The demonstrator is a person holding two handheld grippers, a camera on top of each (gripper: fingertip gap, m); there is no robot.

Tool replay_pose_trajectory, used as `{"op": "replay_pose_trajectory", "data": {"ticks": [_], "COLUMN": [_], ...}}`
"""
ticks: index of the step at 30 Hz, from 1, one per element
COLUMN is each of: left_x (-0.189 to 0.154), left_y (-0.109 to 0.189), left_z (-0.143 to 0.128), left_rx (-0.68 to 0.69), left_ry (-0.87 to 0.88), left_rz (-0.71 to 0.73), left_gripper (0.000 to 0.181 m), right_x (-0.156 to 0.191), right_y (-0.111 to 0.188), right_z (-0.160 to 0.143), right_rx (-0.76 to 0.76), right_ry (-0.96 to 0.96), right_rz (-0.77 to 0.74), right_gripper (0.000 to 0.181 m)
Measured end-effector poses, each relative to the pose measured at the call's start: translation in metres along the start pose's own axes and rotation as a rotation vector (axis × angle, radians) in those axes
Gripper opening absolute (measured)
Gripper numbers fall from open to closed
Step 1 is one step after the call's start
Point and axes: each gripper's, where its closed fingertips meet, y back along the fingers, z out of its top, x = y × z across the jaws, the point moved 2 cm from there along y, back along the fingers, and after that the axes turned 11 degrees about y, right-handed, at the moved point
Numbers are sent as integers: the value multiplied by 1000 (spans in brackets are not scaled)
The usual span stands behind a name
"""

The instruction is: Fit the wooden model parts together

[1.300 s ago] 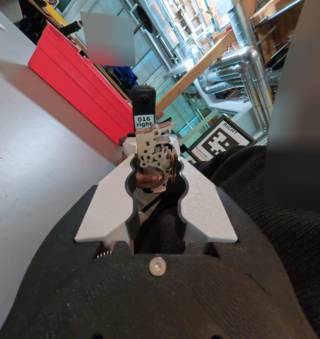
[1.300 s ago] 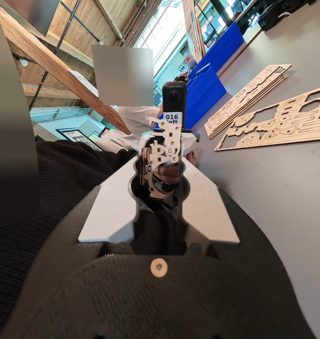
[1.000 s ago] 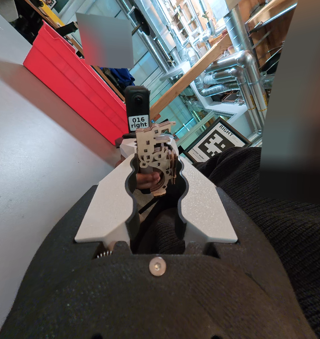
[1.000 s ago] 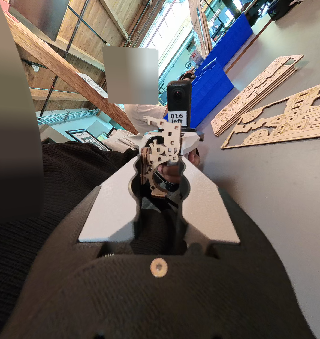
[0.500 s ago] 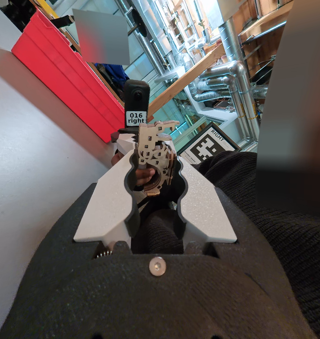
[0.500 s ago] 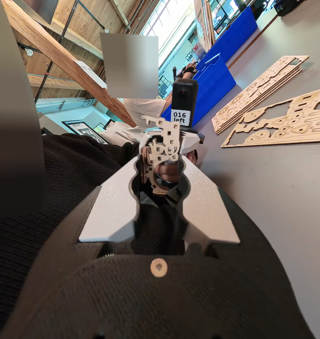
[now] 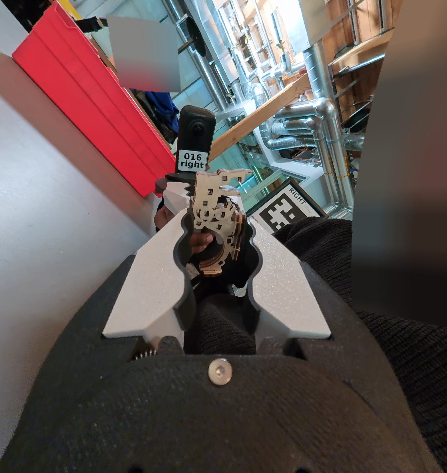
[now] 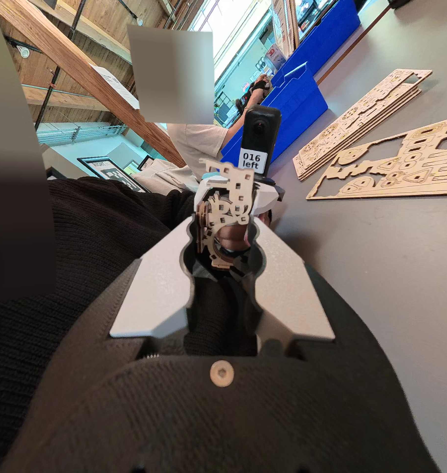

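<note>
1. Both grippers are up off the table and facing each other, with the wooden model (image 7: 216,220) caught between them.
2. Left gripper (image 7: 217,225): its pale fingers (image 7: 166,256) close in on the model from both sides. The jaws stand narrowed around the lower, layered part of the wood. Contact at the very tips is hard to make out, but it reads as a grip.
3. Right gripper (image 8: 223,227): same story from the other side. Its jaws are drawn in on the model (image 8: 225,204), pinching it near the ring-shaped cut-out.
4. The model itself is a stack of thin, laser-cut plywood pieces. A flat plate with small square holes rises upright above the fingertips, and a curved arc hangs below.
5. In the left wrist view, the opposite gripper's black camera (image 7: 195,138) stands tall behind the model, and a red bin (image 7: 89,97) lies along the grey table (image 7: 38,230).
6. In the right wrist view, a cut-out plywood sheet (image 8: 396,174) lies flat on the table (image 8: 371,268), well apart from the grippers. A stack of uncut sheets (image 8: 358,122) sits just beyond it, and a blue bin (image 8: 301,102) farther back.
7. A black knitted sleeve (image 8: 89,243) fills the space beneath the grippers.
</note>
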Motion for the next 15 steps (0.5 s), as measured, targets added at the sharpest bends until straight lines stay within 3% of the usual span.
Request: {"op": "replay_pose_trajectory", "data": {"ticks": [1,9,15], "left_x": [0,14,17], "left_y": [0,6,9], "left_z": [2,8,11], "left_rx": [-9,2,-6], "left_ry": [3,-9,15], "left_rz": [1,84,98], "left_gripper": [39,38,38], "right_x": [-1,-10,-16], "right_y": [0,0,4], "right_z": [1,-2,4], "right_rx": [-13,-20,-70], "right_ry": [-5,0,-10], "right_rz": [-5,-66,-93], "right_gripper": [40,52,42]}}
